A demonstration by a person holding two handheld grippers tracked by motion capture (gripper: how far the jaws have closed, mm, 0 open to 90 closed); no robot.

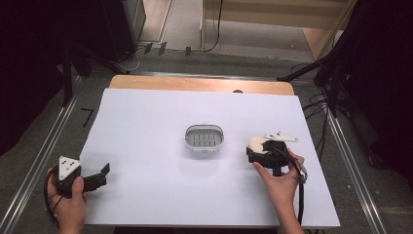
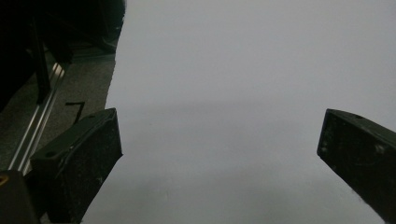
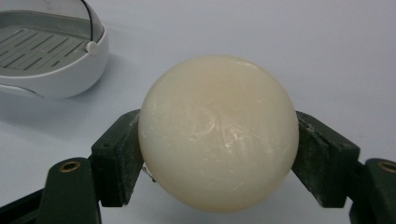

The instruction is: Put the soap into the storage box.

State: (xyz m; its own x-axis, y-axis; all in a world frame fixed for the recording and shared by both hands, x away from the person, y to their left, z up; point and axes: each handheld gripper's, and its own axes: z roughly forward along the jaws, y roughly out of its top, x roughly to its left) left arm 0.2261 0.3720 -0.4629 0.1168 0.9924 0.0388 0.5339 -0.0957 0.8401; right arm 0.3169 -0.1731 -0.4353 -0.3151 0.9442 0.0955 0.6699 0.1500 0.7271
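A round cream-white soap bar (image 3: 218,133) sits squeezed between the two black jaws of my right gripper (image 3: 219,154). From the high view that gripper (image 1: 258,148) hovers over the white table right of centre, the soap (image 1: 255,143) showing at its tip. A white soap dish (image 1: 204,138) with a slatted grey insert lies at the table's middle, just left of the right gripper; it appears at the upper left in the right gripper view (image 3: 46,51). My left gripper (image 1: 100,174) rests at the table's front left, jaws spread wide with only bare table between its fingers (image 2: 79,163).
The white table top (image 1: 160,190) has a wooden strip along its far edge (image 1: 199,84). Metal rails (image 1: 44,156) run on the floor along both sides. Black stands and cables (image 1: 331,83) crowd the floor to the right and back.
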